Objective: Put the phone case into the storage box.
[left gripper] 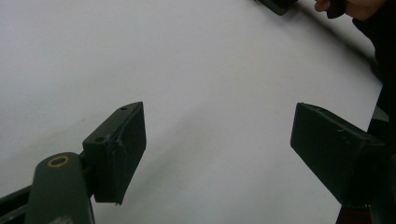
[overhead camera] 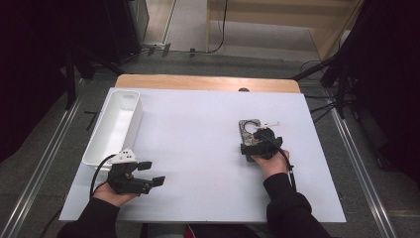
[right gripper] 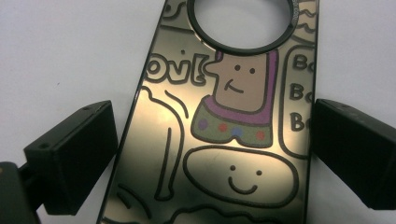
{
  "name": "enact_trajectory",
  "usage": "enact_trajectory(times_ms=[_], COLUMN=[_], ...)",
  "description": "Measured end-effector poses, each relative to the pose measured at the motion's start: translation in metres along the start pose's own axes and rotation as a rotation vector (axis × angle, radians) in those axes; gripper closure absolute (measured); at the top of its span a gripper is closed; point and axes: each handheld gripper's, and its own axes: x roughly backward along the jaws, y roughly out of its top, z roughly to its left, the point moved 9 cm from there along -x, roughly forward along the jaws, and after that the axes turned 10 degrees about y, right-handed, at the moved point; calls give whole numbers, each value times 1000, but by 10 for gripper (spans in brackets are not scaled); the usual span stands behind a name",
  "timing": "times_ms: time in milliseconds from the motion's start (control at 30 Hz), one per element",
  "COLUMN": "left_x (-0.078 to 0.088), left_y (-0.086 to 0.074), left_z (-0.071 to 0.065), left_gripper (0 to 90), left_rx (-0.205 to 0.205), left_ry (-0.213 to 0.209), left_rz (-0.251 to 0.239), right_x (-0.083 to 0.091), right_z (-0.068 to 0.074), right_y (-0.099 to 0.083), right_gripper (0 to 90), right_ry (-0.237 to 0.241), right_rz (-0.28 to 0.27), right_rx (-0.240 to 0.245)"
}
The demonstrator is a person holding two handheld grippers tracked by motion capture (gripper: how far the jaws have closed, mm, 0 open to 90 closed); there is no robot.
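Observation:
A phone case (overhead camera: pixel 247 127) printed with cartoon figures and a round camera hole lies flat on the white table cover (overhead camera: pixel 198 148), right of centre. My right gripper (overhead camera: pixel 253 136) is over its near end and is open. In the right gripper view the case (right gripper: pixel 224 116) runs up between the two black jaws of my right gripper (right gripper: pixel 215 149), whose pads sit just outside its long edges. My left gripper (overhead camera: pixel 152 172) rests at the front left, open. Between the jaws of my left gripper (left gripper: pixel 217 140) there is bare cover.
A long white tray (overhead camera: pixel 134 121) stands along the left edge of the cover, just beyond my left hand. A small white piece (overhead camera: pixel 272 123) lies right of the case. The wooden table edge (overhead camera: pixel 208 82) shows at the back, and cables lie on the floor at the right.

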Motion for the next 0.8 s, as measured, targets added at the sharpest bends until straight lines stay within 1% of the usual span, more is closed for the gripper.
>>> enact_trajectory(times_ms=[67,133,200,333,800], left_x=[0,0,0,0,0], left_y=[0,0,0,0,0], left_z=[0,0,0,0,0], left_gripper=[182,182,182,182,182], left_rx=[0,0,1,2,2], left_ry=[-1,-1,0,0,4], left_rz=[0,0,0,0,2], right_x=[0,1,1,1,2], right_z=[0,-1,-1,-1,-1], right_y=[0,0,0,0,0], right_gripper=[14,39,42,45,61], right_ry=[-1,-7,-6,-9,-17], right_rz=[-3,-8,-17,-18,-25], right_rx=[-5,-8,-10,-8,-27])
